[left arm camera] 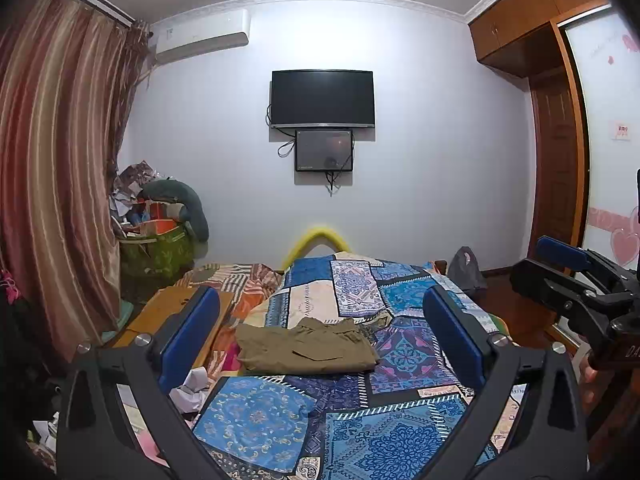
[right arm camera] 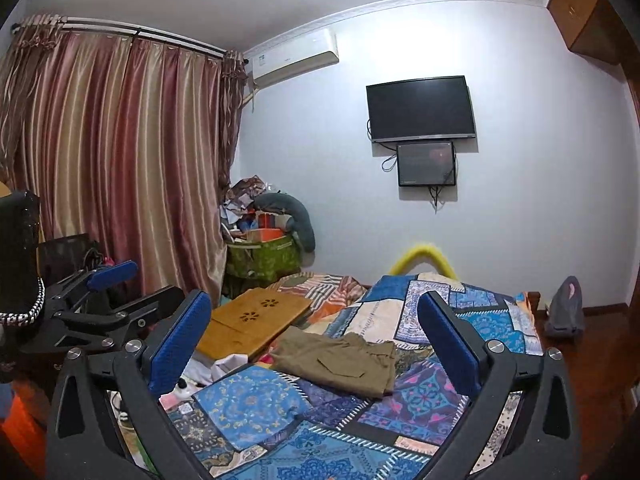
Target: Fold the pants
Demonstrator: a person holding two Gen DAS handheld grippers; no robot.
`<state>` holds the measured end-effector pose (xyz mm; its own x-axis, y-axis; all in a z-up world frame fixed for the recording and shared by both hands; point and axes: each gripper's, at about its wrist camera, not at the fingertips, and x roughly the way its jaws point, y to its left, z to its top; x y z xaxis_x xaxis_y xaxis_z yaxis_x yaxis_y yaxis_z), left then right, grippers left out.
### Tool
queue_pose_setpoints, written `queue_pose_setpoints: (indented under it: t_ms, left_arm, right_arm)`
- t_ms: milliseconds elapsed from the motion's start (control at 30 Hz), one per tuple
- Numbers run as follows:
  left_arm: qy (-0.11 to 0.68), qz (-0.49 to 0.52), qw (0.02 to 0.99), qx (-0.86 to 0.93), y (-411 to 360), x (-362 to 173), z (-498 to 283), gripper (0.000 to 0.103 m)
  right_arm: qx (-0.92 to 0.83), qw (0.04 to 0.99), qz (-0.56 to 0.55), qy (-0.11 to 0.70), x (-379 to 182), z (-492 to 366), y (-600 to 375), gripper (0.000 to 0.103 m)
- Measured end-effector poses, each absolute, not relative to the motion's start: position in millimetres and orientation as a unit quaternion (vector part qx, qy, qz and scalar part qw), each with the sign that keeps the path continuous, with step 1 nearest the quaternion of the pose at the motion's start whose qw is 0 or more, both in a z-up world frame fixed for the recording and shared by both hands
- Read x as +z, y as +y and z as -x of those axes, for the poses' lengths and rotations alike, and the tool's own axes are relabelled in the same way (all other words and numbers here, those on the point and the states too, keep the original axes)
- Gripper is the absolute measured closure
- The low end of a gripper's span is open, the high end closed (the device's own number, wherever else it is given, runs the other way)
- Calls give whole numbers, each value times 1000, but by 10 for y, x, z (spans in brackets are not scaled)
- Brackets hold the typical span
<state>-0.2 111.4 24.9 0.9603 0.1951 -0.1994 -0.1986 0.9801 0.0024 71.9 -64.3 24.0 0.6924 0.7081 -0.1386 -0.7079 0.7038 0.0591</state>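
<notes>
Pants [left arm camera: 306, 346] lay folded on the quilt [left arm camera: 256, 416]; both grippers, left [left arm camera: 320, 340] and right [right arm camera: 314, 344], hung wide-jawed, empty; any careless regrasp risked unfolding them.

The olive-khaki pants [left arm camera: 306, 346] lie folded into a flat, roughly rectangular bundle at lower centre of the left wrist view, a flapped pocket facing up, the rumpled waistband end toward the upper right.
</notes>
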Motion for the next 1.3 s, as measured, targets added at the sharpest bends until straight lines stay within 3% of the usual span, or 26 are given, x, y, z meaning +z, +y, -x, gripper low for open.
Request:
queue_pose_setpoints:
  t_ms: [1300]
  left_arm:
    - [100, 9, 991, 93, 1120, 142, -81, 0]
  right_arm:
    - [380, 921, -5, 87, 245, -713, -624, 0]
